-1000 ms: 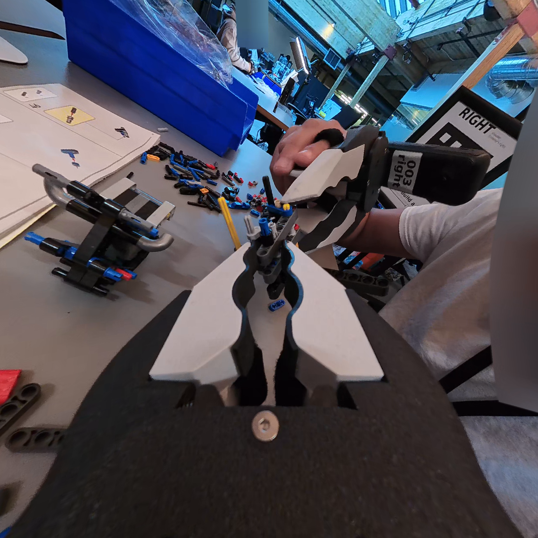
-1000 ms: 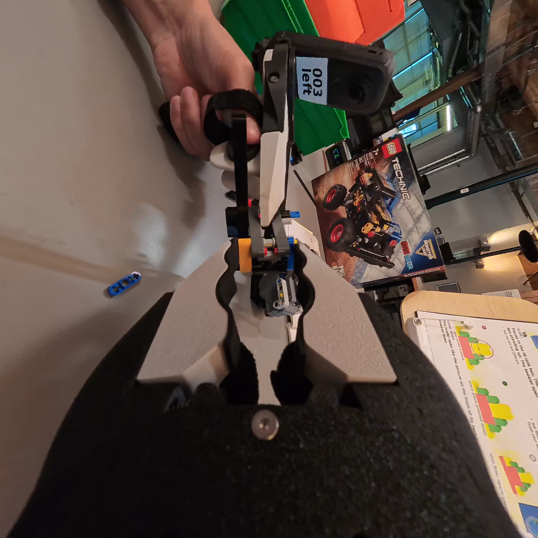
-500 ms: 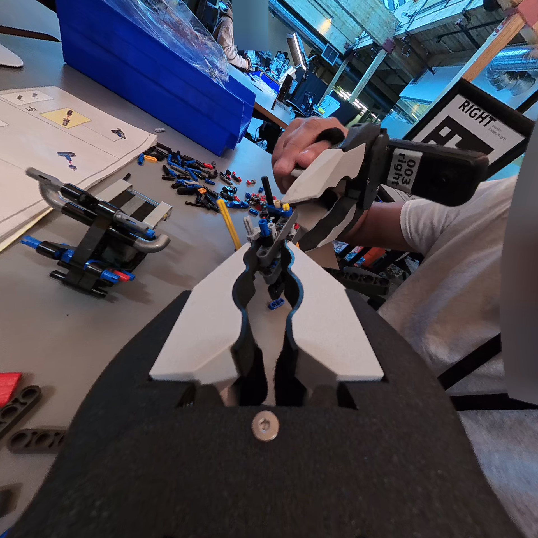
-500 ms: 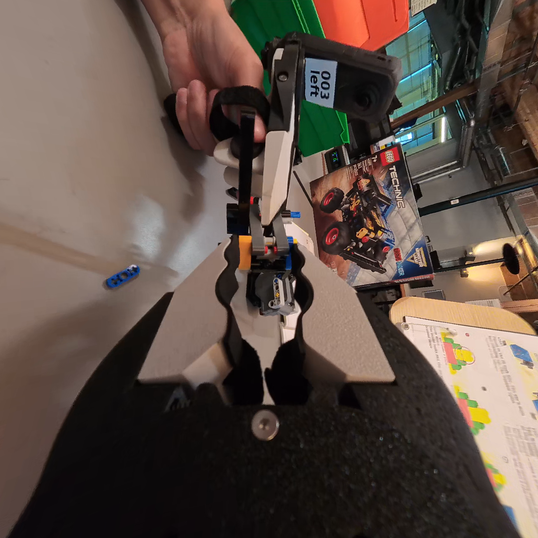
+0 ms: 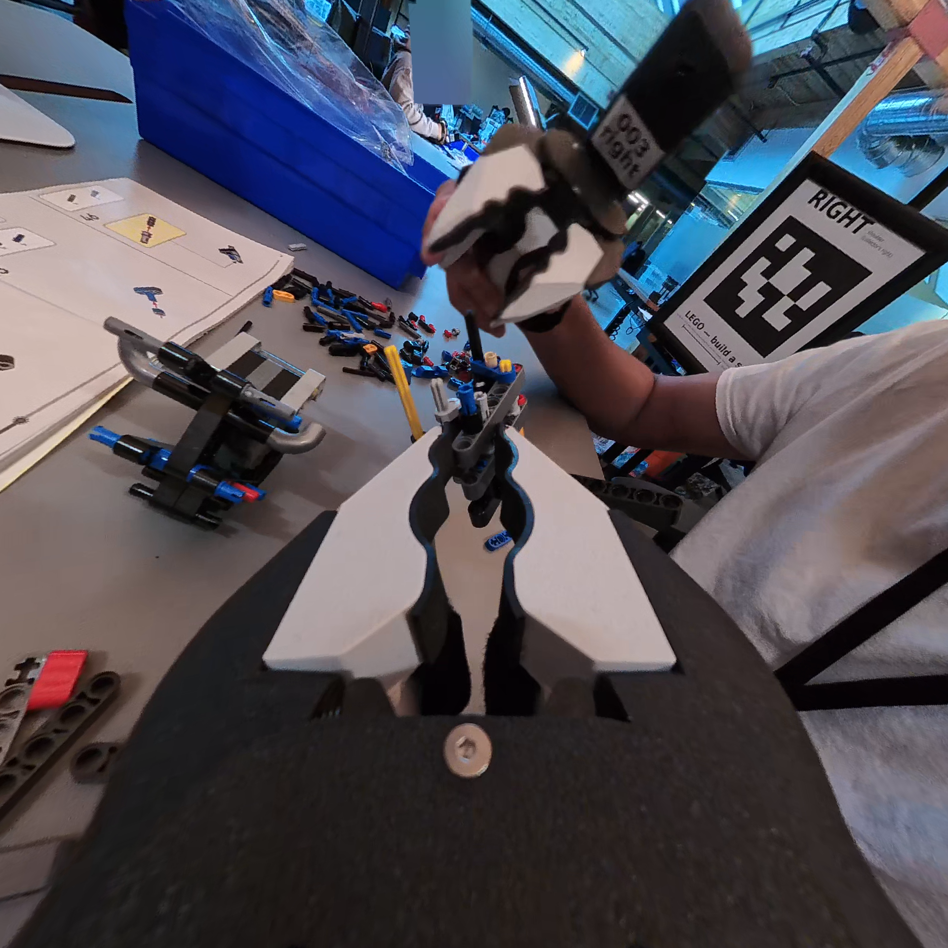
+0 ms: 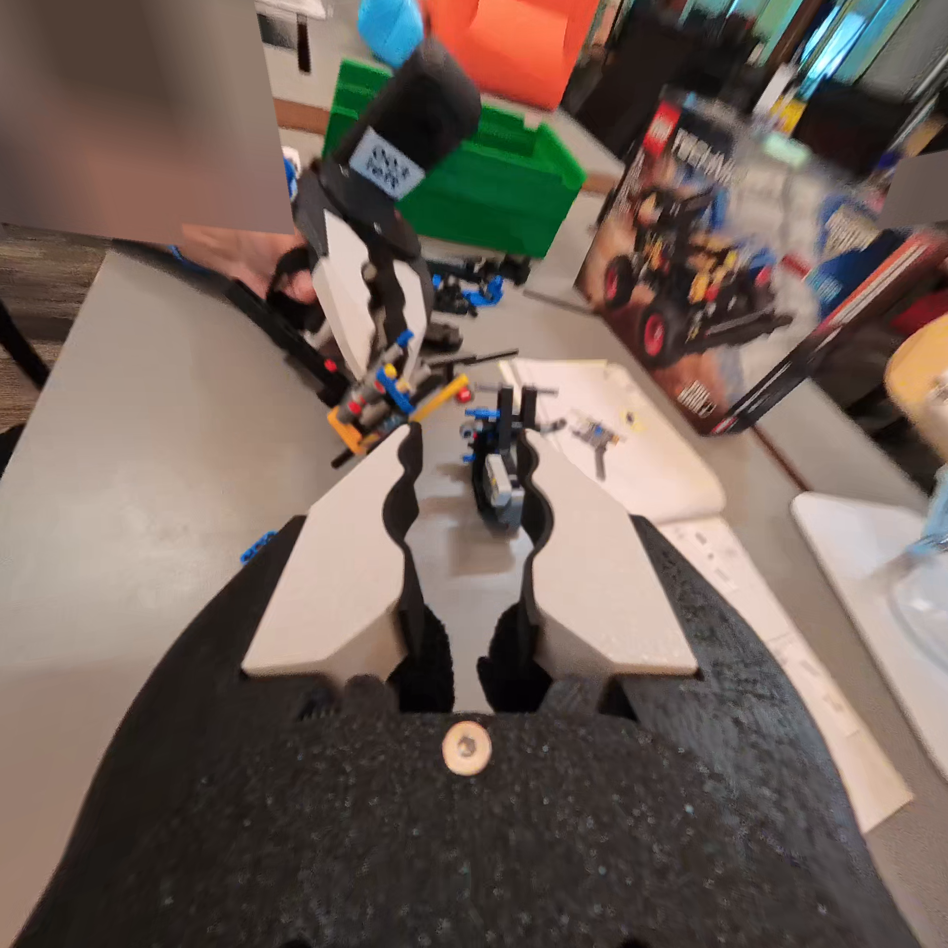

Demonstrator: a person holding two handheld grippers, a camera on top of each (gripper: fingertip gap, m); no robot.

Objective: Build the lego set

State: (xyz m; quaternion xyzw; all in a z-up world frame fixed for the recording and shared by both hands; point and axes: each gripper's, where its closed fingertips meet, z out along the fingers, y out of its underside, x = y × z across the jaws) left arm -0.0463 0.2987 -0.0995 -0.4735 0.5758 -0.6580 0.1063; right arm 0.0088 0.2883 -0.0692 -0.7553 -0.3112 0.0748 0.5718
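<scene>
My left gripper (image 5: 472,436) is shut on a small grey, black and blue lego assembly (image 5: 474,436) and holds it upright just above the table. My right gripper (image 6: 469,436) is open and empty, raised above and behind that assembly; it also shows in the left wrist view (image 5: 513,246). In the blurred right wrist view the left gripper (image 6: 390,369) holds the assembly (image 6: 379,400), which has an orange part at its base. A larger black and grey sub-assembly (image 5: 215,426) stands on the table to the left; the right wrist view (image 6: 500,451) shows it beyond my open fingers.
An instruction booklet (image 5: 102,267) lies at the left, a blue bin (image 5: 267,128) behind it. Loose parts (image 5: 359,328) and a yellow axle (image 5: 402,390) are scattered mid-table. Dark beams (image 5: 46,718) lie near left. A lego box (image 6: 718,256) and green bin (image 6: 487,190) stand opposite. The grippers' ends are close to 7 cm from one another.
My right gripper has opened, let go of the small assembly, and lifted up and away from it. My left gripper still holds the assembly in about the same place.
</scene>
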